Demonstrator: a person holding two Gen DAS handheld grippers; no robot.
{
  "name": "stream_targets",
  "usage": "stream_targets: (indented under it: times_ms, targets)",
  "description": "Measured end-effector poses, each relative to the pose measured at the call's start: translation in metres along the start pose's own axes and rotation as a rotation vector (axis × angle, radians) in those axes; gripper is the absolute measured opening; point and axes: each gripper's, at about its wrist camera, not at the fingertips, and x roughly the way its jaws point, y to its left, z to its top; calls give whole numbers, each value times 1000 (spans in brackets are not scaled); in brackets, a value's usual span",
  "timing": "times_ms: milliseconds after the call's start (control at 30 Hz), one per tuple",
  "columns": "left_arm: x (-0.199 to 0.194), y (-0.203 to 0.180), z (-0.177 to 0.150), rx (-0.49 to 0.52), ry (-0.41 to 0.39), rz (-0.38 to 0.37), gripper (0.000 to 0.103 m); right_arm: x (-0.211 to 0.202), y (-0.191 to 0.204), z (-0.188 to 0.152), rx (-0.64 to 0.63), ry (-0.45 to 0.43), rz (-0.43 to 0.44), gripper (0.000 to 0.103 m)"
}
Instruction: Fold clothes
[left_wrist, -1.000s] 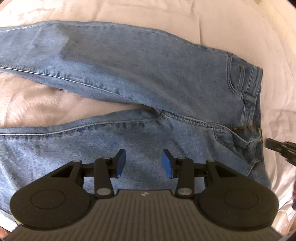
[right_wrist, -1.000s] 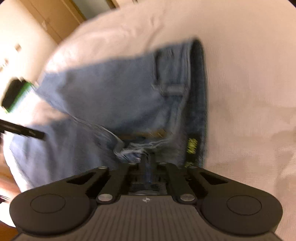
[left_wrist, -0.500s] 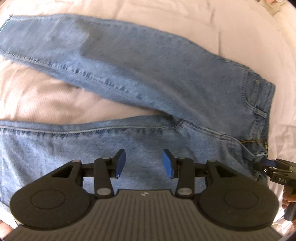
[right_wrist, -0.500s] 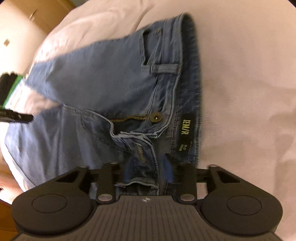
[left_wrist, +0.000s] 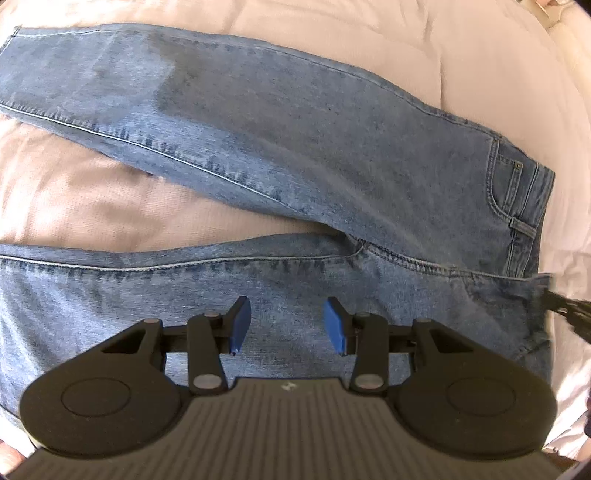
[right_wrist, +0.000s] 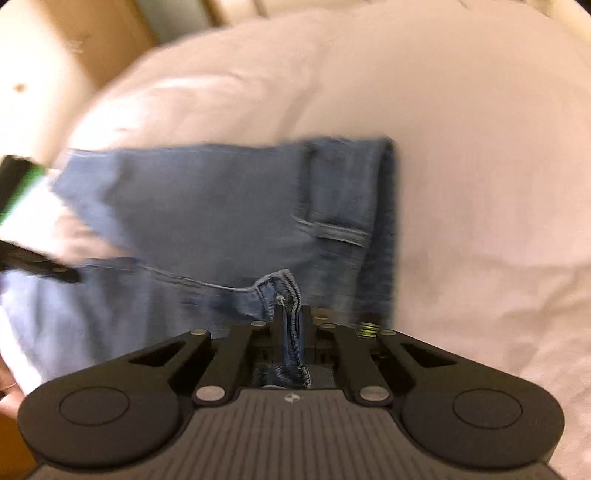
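We see blue jeans (left_wrist: 303, 155) spread flat on the pale bed (left_wrist: 92, 199), legs splayed leftward, our left hand-held gripper (left_wrist: 287, 325) hovering agape over the near leg, our right hand-held gripper (right_wrist: 293, 317) clamped on denim at the waistband fly.

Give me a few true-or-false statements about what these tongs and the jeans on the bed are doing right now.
1. The left tongs are open, with nothing between them. True.
2. The right tongs are open and clear of the cloth. False: they are shut on a fold of the jeans near the waistband.
3. The two legs of the jeans lie stacked one on the other. False: they are spread apart, with bedding showing between them.
4. The jeans lie on pale bedding. True.
5. The jeans are black. False: they are blue denim.
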Motion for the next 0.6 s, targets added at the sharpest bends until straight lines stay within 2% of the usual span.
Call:
stream_targets:
  times_ms: [67,133,233,267,300,333,367,467,533,567,600]
  targets:
    - [-2,1,-3,1,0,9,41,7,-4,4,26,5,-54,3]
    - [-6,8,-8,-9,-2,20,41,30,-12,-1,97,47,-61,3]
    - [-15,24,-19,-43,-10,44,42,33,-5,5,116,64,-135,5]
    - [-18,31,-23,-56,-11,52,42,28,-1,6,121,56,-185,19]
    - [-21,38,-26,-69,-11,60,42,22,4,8,125,46,-238,40]
    - [-24,44,-30,-82,-12,68,42,14,10,7,133,18,-311,45]
    - [-27,50,-34,-91,-13,77,42,6,16,7,142,-11,-372,45]
    - [-28,66,-49,-96,-6,118,43,-14,33,-1,181,-105,-265,45]
    - [-22,79,-59,-106,16,132,44,-9,50,-8,149,-99,-172,46]
    - [-18,85,-64,-112,30,141,44,-1,57,-13,124,-74,-153,51]
    - [-14,92,-69,-117,48,161,44,10,64,-20,109,-31,-184,54]
